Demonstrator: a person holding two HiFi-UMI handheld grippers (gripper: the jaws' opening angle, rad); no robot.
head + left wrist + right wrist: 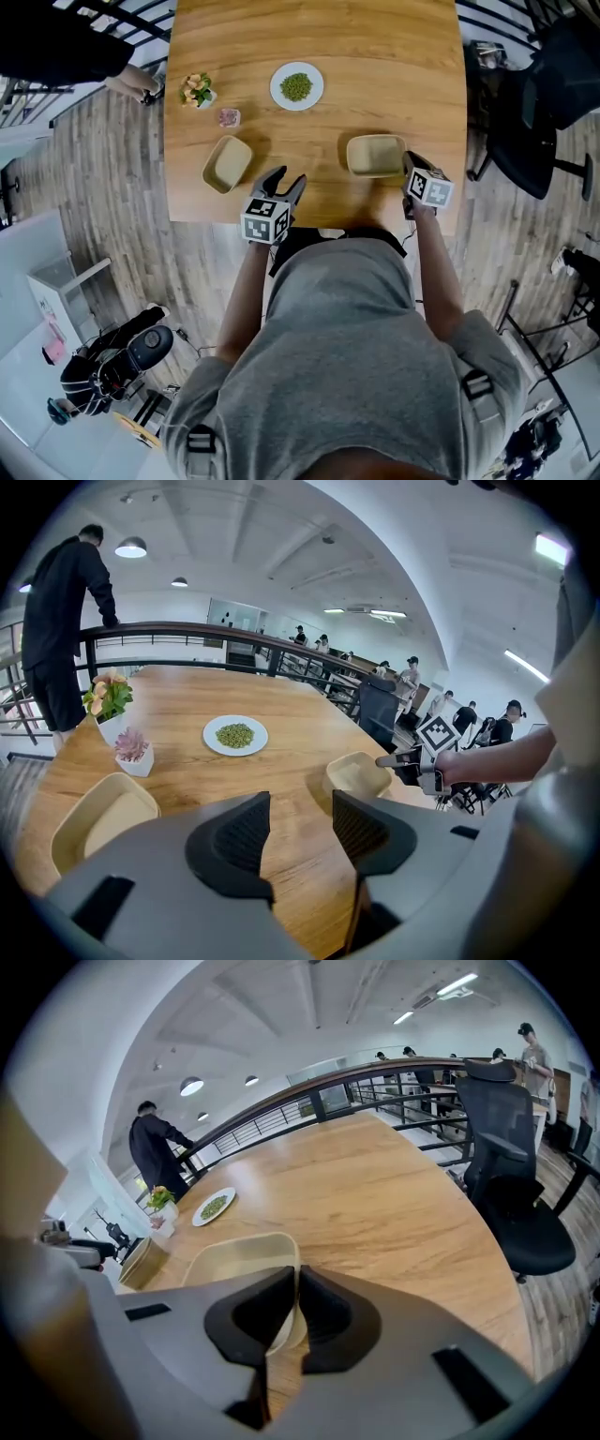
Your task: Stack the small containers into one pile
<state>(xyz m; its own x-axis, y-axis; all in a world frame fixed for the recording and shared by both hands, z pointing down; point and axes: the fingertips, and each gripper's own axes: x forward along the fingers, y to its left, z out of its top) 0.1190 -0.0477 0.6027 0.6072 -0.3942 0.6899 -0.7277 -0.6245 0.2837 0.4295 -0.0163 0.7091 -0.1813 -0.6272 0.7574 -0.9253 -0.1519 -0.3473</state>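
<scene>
2 beige tubs stand on the bench [403,66]. The left container [227,162] is at the near-left and the right container [375,155] at the near-right. They are well apart, and both are upright and empty.

They look like thin moulded pulp or plastic. I judge them light, slightly flexible at the wall, not fragile, and matte, so not very slippery. The best hold is probably a pinch on the rim wall, 1 pad inside and 1 outside. A hard squeeze could bow the wall, and a 1-sided pinch may let the tub tilt once lifted. The tapered walls should let 1 nest into the other.

Right gripper [295,1274]: the jaws are almost together, clamped on the near-right rim wall of the right container, with the thin wall sandwiched between the pads. The tub appears to sit on the bench.

Left gripper [301,803]: the jaws are wide apart with nothing between them, only bare bench below. It points between the 2 tubs and touches neither.

A plate [296,85] of green food lies farther off, uninvolved.
</scene>
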